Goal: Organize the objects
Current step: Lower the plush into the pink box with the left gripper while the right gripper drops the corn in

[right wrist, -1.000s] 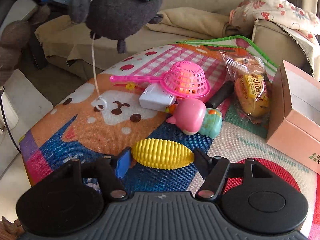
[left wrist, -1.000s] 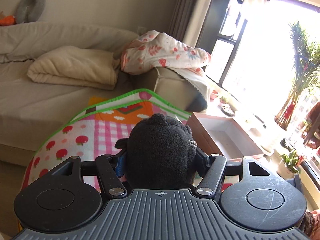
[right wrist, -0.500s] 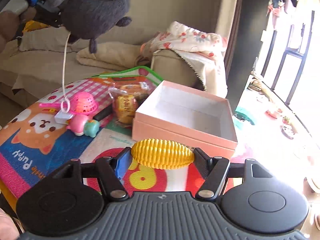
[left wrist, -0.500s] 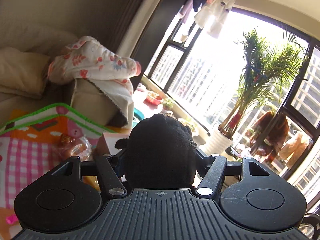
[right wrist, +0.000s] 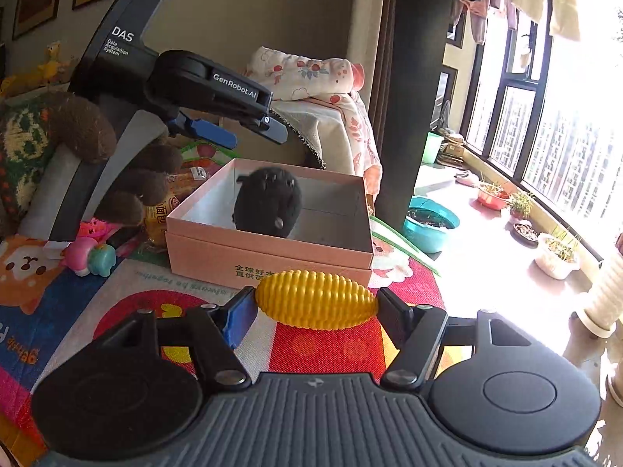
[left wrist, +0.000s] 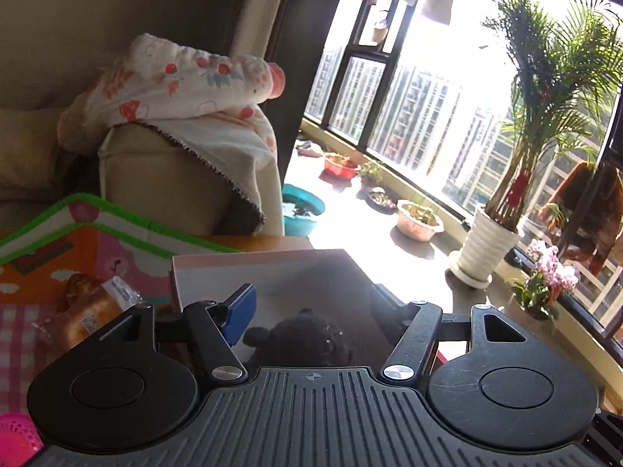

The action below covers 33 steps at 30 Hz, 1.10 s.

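Observation:
A black plush toy [right wrist: 268, 203] sits inside the open pink box [right wrist: 268, 258] on the play mat; it also shows in the left wrist view [left wrist: 301, 340] below the box's far wall [left wrist: 272, 260]. My left gripper [left wrist: 311, 305] is open and empty, held above the box; in the right wrist view it [right wrist: 253, 134] hovers over the box's left side. My right gripper [right wrist: 315, 305] is shut on a yellow toy corn [right wrist: 315, 305], held above the mat just in front of the box.
A packaged bread [left wrist: 83, 311], a pink-and-teal toy [right wrist: 91, 257] and a pink strainer [left wrist: 15, 439] lie left of the box. A sofa arm with a floral blanket [left wrist: 175, 89] stands behind. Plant pots [left wrist: 420, 220] line the window sill on the right.
My left gripper opened and let go of the black plush, which dropped into the box. My right gripper moved closer to the box with the corn.

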Each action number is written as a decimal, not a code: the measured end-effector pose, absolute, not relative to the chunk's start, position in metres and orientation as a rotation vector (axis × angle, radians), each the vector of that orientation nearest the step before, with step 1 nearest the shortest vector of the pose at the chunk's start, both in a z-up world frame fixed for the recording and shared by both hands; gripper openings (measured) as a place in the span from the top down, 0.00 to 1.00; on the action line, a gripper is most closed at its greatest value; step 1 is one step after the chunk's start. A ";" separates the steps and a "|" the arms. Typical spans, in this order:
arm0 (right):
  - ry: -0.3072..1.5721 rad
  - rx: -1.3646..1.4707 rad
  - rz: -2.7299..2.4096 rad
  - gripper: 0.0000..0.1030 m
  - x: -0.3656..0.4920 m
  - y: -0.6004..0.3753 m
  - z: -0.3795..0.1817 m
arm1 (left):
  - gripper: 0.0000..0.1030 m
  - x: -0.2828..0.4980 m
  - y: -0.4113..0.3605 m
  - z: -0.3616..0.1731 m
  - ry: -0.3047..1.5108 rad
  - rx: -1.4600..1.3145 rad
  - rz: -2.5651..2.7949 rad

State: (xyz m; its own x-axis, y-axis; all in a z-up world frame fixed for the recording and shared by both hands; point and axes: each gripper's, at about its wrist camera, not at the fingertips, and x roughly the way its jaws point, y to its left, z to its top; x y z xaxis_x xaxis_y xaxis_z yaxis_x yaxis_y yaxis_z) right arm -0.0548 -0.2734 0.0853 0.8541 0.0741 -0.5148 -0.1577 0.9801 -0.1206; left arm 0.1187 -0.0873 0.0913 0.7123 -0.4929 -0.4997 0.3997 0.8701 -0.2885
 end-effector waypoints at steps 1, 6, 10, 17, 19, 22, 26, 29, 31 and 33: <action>0.535 -0.157 0.123 0.35 -0.053 -0.274 0.085 | 0.32 0.110 -0.075 0.091 0.603 -0.194 -0.504; 0.550 -0.126 0.141 0.35 -0.032 -0.270 0.088 | 0.32 0.059 -0.020 0.088 0.577 -0.177 -0.471; 0.533 -0.113 0.164 0.35 0.000 -0.258 0.101 | 0.32 0.013 0.015 0.082 0.606 -0.078 -0.423; 0.573 0.001 0.166 0.07 0.069 -0.244 0.118 | 0.32 -0.028 0.046 0.053 0.697 0.026 -0.357; 0.573 -0.009 0.166 0.06 0.073 -0.234 0.114 | 0.32 -0.032 0.053 0.053 0.694 0.033 -0.336; 0.577 -0.043 0.178 0.03 0.064 -0.219 0.105 | 0.32 -0.029 0.062 0.055 0.693 -0.015 -0.318; 0.562 -0.144 0.175 0.00 0.038 -0.203 0.088 | 0.32 -0.015 0.064 0.063 0.675 -0.164 -0.358; 0.562 -0.174 0.158 0.00 0.017 -0.202 0.076 | 0.32 0.004 0.058 0.064 0.685 -0.272 -0.387; 0.564 -0.172 0.148 0.00 0.006 -0.204 0.068 | 0.32 0.020 0.050 0.061 0.703 -0.333 -0.387; 0.549 -0.189 0.123 0.00 -0.005 -0.204 0.060 | 0.32 0.032 0.043 0.058 0.710 -0.355 -0.358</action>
State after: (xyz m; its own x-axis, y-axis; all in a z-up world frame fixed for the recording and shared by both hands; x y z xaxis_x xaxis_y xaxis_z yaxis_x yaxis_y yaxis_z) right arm -0.0054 -0.2044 0.0600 0.8465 0.0658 -0.5283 -0.1667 0.9752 -0.1457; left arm 0.0318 0.0431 0.0581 0.7035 -0.4329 -0.5636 0.1963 0.8806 -0.4314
